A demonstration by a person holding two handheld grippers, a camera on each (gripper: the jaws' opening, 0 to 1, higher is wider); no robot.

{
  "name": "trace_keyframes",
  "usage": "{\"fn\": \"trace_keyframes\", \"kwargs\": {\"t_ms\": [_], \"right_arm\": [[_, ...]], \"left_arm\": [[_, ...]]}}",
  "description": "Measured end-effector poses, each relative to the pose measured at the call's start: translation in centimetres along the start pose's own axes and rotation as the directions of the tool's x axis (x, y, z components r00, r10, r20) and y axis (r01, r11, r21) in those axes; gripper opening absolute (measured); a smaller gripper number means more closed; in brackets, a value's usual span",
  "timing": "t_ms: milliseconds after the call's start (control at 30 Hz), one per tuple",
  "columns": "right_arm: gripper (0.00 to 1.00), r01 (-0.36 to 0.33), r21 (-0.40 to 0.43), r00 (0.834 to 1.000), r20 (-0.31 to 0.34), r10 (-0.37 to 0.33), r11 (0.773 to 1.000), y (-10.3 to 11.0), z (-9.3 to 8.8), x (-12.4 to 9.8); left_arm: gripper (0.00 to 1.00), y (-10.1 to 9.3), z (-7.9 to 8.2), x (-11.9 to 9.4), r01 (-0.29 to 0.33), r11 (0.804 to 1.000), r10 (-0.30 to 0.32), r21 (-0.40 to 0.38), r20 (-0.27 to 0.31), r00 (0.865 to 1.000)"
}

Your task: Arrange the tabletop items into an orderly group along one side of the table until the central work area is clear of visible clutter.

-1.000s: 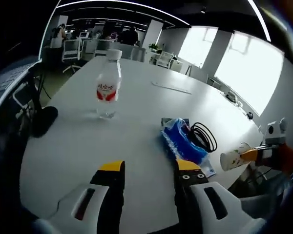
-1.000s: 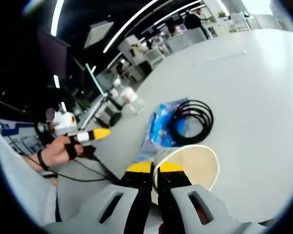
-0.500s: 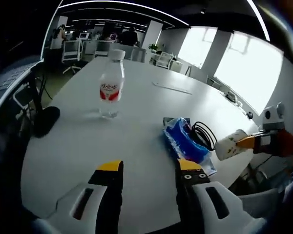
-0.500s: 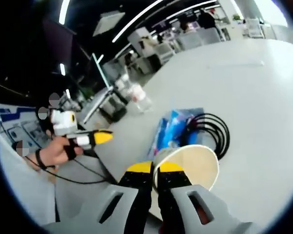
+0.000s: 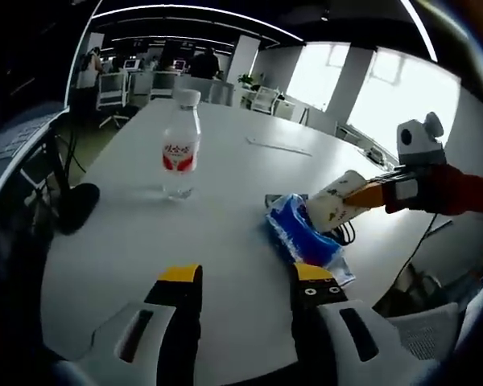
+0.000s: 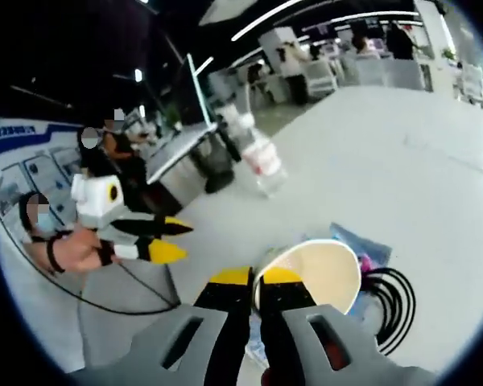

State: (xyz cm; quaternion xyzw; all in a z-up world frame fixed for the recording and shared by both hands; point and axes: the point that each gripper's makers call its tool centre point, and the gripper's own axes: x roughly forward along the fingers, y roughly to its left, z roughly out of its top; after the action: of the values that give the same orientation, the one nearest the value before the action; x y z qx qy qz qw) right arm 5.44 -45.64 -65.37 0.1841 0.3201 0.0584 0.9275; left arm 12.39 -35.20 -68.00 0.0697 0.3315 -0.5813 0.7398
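Observation:
My right gripper (image 6: pixel 253 277) is shut on the rim of a white paper cup (image 6: pixel 310 276), holding it in the air above the blue packet (image 6: pixel 361 245) and the black cable coil (image 6: pixel 393 299). In the left gripper view the paper cup (image 5: pixel 332 201) hangs tilted over the blue packet (image 5: pixel 299 234), carried by the right gripper (image 5: pixel 369 193), with the cable coil (image 5: pixel 348 233) behind it. A clear water bottle (image 5: pixel 179 146) with a red label stands upright further back on the white table (image 5: pixel 129 241). My left gripper (image 5: pixel 241 277) is open above the table's near edge, holding nothing.
A black round object (image 5: pixel 74 201) lies at the table's left edge. A thin flat strip (image 5: pixel 279 146) rests far across the table. Office chairs and desks (image 5: pixel 145 76) stand beyond the far end. In the right gripper view the left gripper (image 6: pixel 157 240) shows, and the water bottle (image 6: pixel 264 161).
My right gripper has carried the paper cup from off the table's right side in over the blue packet. The left gripper has stayed open in place.

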Motion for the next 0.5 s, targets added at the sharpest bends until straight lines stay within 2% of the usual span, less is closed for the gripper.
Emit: {"fn": "trace_keyframes", "kwargs": {"t_ms": [167, 500], "right_arm": [[0.00, -0.002, -0.090, 0.998, -0.061, -0.004, 0.996, 0.5, 0.3, 2.3], [0.00, 0.010, -0.120, 0.996, -0.084, -0.020, 0.993, -0.4, 2.2, 6.5]], "left_arm": [[0.43, -0.5, 0.6, -0.2, 0.015, 0.998, -0.015, 0.054, 0.000, 1.000], [0.44, -0.8, 1.1, 0.3, 0.028, 0.997, -0.029, 0.070, 0.010, 1.000]]}}
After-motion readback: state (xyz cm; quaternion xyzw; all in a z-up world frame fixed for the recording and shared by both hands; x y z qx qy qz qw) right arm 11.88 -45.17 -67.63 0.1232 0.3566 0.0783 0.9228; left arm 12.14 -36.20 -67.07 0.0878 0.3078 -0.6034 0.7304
